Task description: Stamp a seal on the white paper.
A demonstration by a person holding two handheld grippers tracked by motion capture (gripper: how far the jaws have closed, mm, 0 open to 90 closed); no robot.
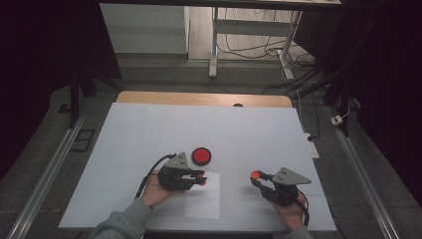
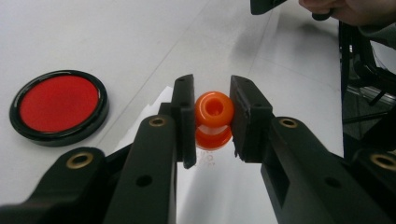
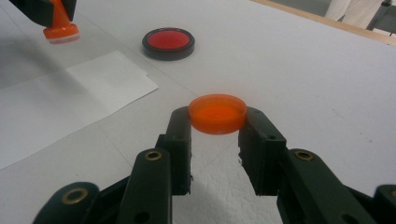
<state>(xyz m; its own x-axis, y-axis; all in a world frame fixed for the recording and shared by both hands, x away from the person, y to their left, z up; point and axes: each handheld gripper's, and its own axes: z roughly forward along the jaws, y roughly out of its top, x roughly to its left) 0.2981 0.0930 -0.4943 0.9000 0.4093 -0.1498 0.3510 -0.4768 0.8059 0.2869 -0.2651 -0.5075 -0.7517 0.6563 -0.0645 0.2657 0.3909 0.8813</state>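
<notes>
My left gripper point(image 2: 212, 119) is shut on an orange stamp point(image 2: 214, 120), pinched by its handle, base down over a white sheet of paper point(image 1: 204, 196). In the high view this left gripper point(image 1: 200, 178) hovers at the sheet's upper left corner. My right gripper point(image 3: 217, 122) is shut on a round orange cap point(image 3: 218, 113), held flat above the table; the high view has that gripper point(image 1: 256, 176) to the right of the paper. A red ink pad point(image 1: 201, 156) in a black round case sits just beyond the left gripper. The same stamp point(image 3: 60, 27) and pad point(image 3: 168, 42) appear in the right gripper view.
A large white mat point(image 1: 149, 129) covers the wooden table point(image 1: 149, 97). Beyond the far edge stand a desk's legs point(image 1: 214, 45) and cables on the floor. Metal rails point(image 1: 45, 174) run along both sides of the table.
</notes>
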